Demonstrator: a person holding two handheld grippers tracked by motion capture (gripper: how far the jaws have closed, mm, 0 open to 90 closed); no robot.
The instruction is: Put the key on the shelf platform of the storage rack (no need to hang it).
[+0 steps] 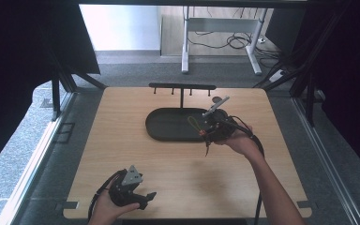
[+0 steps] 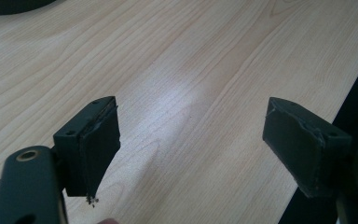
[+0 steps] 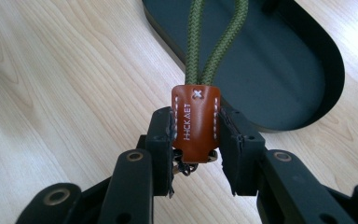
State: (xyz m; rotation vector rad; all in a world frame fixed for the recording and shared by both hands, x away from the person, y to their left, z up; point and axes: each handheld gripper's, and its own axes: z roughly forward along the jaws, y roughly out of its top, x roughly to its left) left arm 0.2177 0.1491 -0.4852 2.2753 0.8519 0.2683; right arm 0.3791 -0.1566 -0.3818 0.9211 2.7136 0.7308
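Right gripper (image 3: 196,140) has its black, matte jaws clamped on a keychain tab (image 3: 196,120) — a small rectangle of smooth brown leather with white stitching down both edges, a stitched cross at its top and stamped pale lettering along its length. Below the tab, between the jaws, a bit of dark metal hardware hangs, too hidden to make out. Out of the tab's far end rises a loop of olive-green braided cord (image 3: 214,42), round and tightly woven, its two strands running away from the jaws over the tray. In the high view the right gripper (image 1: 206,129) sits just over the tray's near right rim.

Beyond the jaws lies the tray (image 3: 321,51): a shallow black oval with a raised lip and a dull, slightly grainy floor. Behind it stands a black rack (image 1: 182,87), a thin post carrying a crossbar with short pegs.

Left gripper (image 1: 145,196) rests near the table's front edge, well apart from the tray, its worn rubbery pads (image 2: 98,144) standing wide with nothing between them.

Pale wood-grain table (image 1: 122,140), smooth and faintly glossy; grey carpet around it, a white desk frame and loose cables farther back.
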